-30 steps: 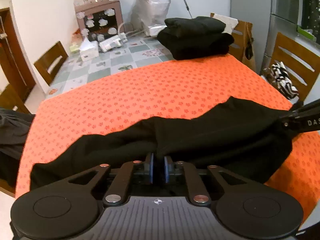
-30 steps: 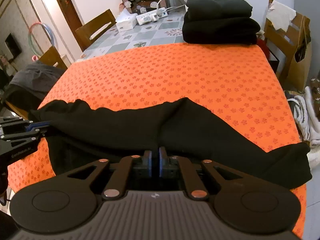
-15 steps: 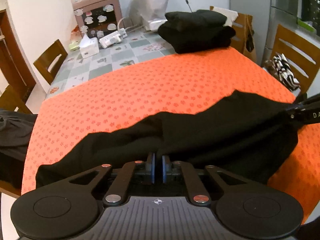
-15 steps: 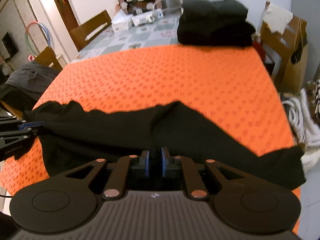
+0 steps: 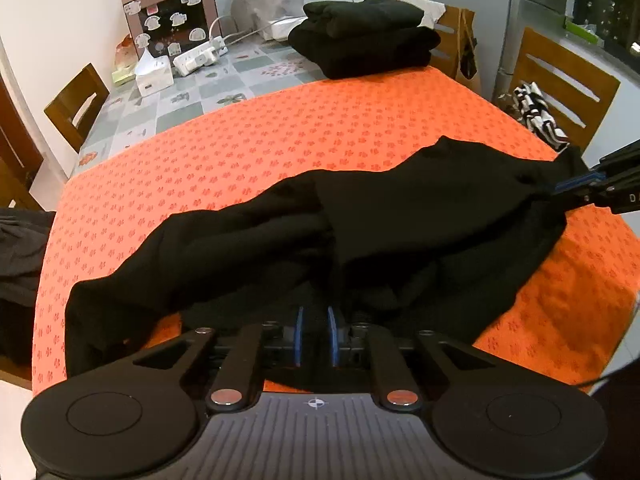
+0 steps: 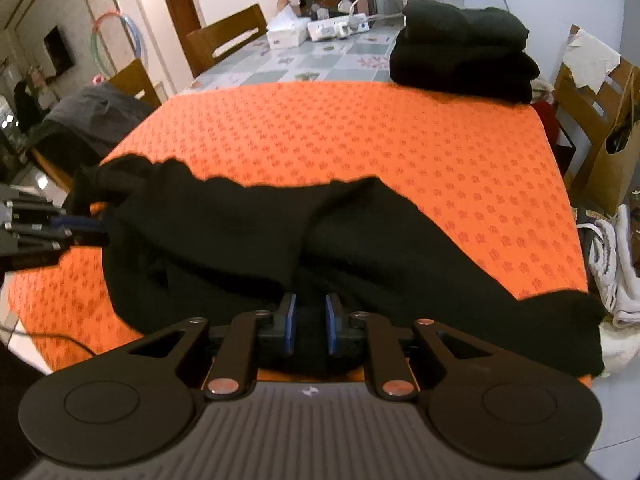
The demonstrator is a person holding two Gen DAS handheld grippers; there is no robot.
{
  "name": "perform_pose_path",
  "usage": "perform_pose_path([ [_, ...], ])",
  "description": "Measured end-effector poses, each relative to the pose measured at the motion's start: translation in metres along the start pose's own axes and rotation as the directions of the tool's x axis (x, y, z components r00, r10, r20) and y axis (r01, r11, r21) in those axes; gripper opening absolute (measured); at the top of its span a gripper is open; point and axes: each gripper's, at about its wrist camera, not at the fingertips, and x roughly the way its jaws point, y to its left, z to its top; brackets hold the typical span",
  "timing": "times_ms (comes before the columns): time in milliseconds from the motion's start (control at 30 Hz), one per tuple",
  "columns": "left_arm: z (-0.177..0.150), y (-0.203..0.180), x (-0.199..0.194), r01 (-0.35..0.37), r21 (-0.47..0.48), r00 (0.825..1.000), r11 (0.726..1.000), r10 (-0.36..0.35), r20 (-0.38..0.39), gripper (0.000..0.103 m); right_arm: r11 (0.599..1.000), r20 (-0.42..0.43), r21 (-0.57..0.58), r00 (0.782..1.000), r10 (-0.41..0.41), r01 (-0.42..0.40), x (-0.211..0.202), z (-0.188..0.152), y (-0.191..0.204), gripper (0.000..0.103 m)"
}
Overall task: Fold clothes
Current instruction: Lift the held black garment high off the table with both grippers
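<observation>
A black garment point(image 5: 400, 220) point(image 6: 240, 232) lies bunched in a long heap across the near half of the orange tablecloth point(image 5: 280, 128) point(image 6: 360, 128). My left gripper point(image 5: 315, 320) has a fold of it between its blue pads, and its jaws are opening. The right wrist view shows the left gripper point(image 6: 86, 224) at the garment's left end with cloth gathered at its tips. My right gripper point(image 6: 310, 316) also has cloth between its pads while its jaws open. It reaches in from the right in the left wrist view as the right gripper point(image 5: 560, 188), at the garment's right end.
A stack of folded black clothes point(image 5: 364, 36) point(image 6: 460, 52) sits at the far edge of the cloth. Beyond it lie a tissue box point(image 5: 154, 78) and power strips point(image 5: 200, 56). Wooden chairs ring the table. Grey clothing point(image 6: 92, 120) hangs at the left, striped fabric point(image 5: 536, 116) at the right.
Both grippers moved forward over the table with the garment's near edge. The cloth now heaps higher and nearer the middle. The gap between each pair of pads has widened.
</observation>
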Motion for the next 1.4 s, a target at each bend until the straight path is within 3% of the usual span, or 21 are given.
perform_pose_path([
  [67, -0.001, 0.002, -0.001, 0.003, 0.008, 1.000, 1.000, -0.003, 0.005, 0.027, 1.000, 0.003, -0.019, 1.000, -0.001, 0.001, -0.005, -0.002, -0.001, 0.019],
  [233, 0.002, -0.001, 0.003, -0.002, 0.054, 1.000, 0.999, 0.000, 0.029, 0.029, 0.992, 0.032, -0.129, 0.999, 0.010, -0.006, -0.007, 0.002, 0.006, 0.020],
  [333, 0.006, -0.009, 0.006, 0.002, 0.143, 0.998, 0.990, -0.010, 0.059, 0.036, 0.972, 0.025, -0.236, 0.999, 0.022, -0.016, -0.002, 0.007, 0.018, 0.024],
  [433, 0.006, -0.017, 0.009, 0.001, 0.270, 0.997, 0.963, -0.023, 0.079, 0.037, 0.935, 0.007, -0.353, 0.999, 0.035, -0.031, 0.004, 0.008, 0.031, 0.029],
  [567, 0.006, -0.024, 0.014, -0.010, 0.425, 0.995, 0.905, -0.034, 0.096, 0.038, 0.876, -0.016, -0.482, 0.999, 0.032, -0.036, 0.012, 0.008, 0.047, 0.032],
  [733, 0.000, -0.032, 0.025, -0.060, 0.602, 0.995, 0.796, -0.004, 0.104, 0.041, 0.779, -0.033, -0.627, 0.999, -0.017, -0.007, 0.021, 0.003, 0.062, 0.038],
  [933, -0.007, -0.039, 0.036, -0.118, 0.732, 0.988, 0.671, 0.007, 0.153, 0.047, 0.656, -0.012, -0.754, 0.997, -0.076, 0.041, 0.031, -0.004, 0.074, 0.040],
  [967, -0.007, -0.040, 0.037, -0.122, 0.741, 0.987, 0.661, 0.002, 0.161, 0.048, 0.633, 0.003, -0.772, 0.996, -0.089, 0.059, 0.032, -0.004, 0.075, 0.040],
  [1100, -0.004, -0.044, 0.044, -0.131, 0.755, 0.982, 0.643, -0.019, 0.187, 0.045, 0.563, 0.052, -0.820, 0.993, -0.104, 0.102, 0.033, -0.002, 0.079, 0.039],
  [1167, -0.001, -0.044, 0.044, -0.141, 0.751, 0.978, 0.645, -0.026, 0.206, 0.028, 0.542, 0.052, -0.835, 0.994, -0.098, 0.097, 0.034, 0.001, 0.079, 0.033],
  [1267, 0.005, -0.037, 0.039, -0.163, 0.721, 0.967, 0.674, -0.035, 0.251, 0.013, 0.507, 0.072, -0.855, 0.994, -0.086, 0.106, 0.032, 0.005, 0.081, 0.014],
  [1400, 0.026, -0.022, 0.032, -0.166, 0.654, 0.957, 0.738, -0.040, 0.287, 0.010, 0.504, 0.098, -0.855, 0.993, -0.070, 0.120, 0.027, 0.026, 0.080, 0.010],
])
